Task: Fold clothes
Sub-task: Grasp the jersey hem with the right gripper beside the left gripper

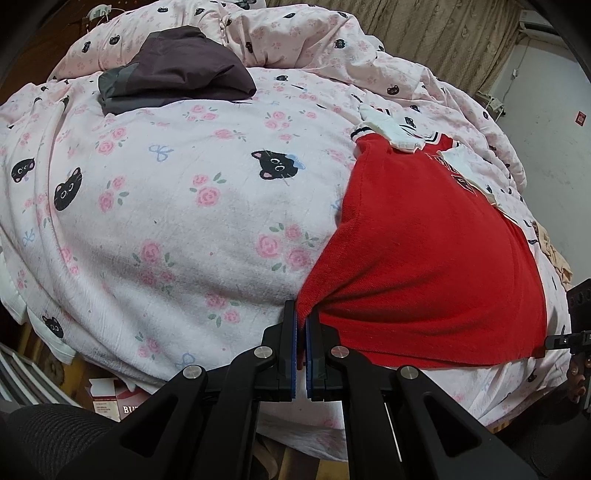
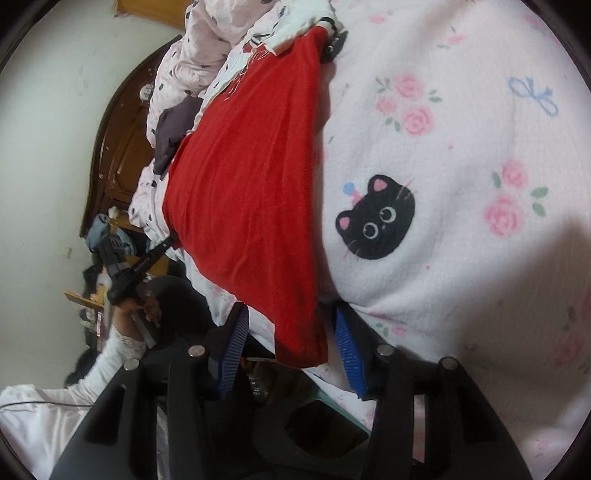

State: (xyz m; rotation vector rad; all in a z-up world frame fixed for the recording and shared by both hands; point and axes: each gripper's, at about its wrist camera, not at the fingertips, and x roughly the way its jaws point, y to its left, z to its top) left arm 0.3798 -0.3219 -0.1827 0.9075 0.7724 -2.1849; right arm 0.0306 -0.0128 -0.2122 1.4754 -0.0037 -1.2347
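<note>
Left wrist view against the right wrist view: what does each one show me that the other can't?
Only the left wrist view shows the left gripper shut on the corner of the red shirt, and the curtain. Only the right wrist view shows the right gripper open around the shirt's other bottom corner, pads not pressing, plus the wooden headboard. Both show the shirt, the bedsheet and the dark folded garment.

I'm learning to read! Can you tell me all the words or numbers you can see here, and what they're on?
"BU": start of a word on the cardboard box on the floor beside the bed; the rest is cut off.
White lettering on the red shirt: partly hidden and too distorted to read.
Red sign on the wall: too small to read.
No other readable text in either view.
</note>
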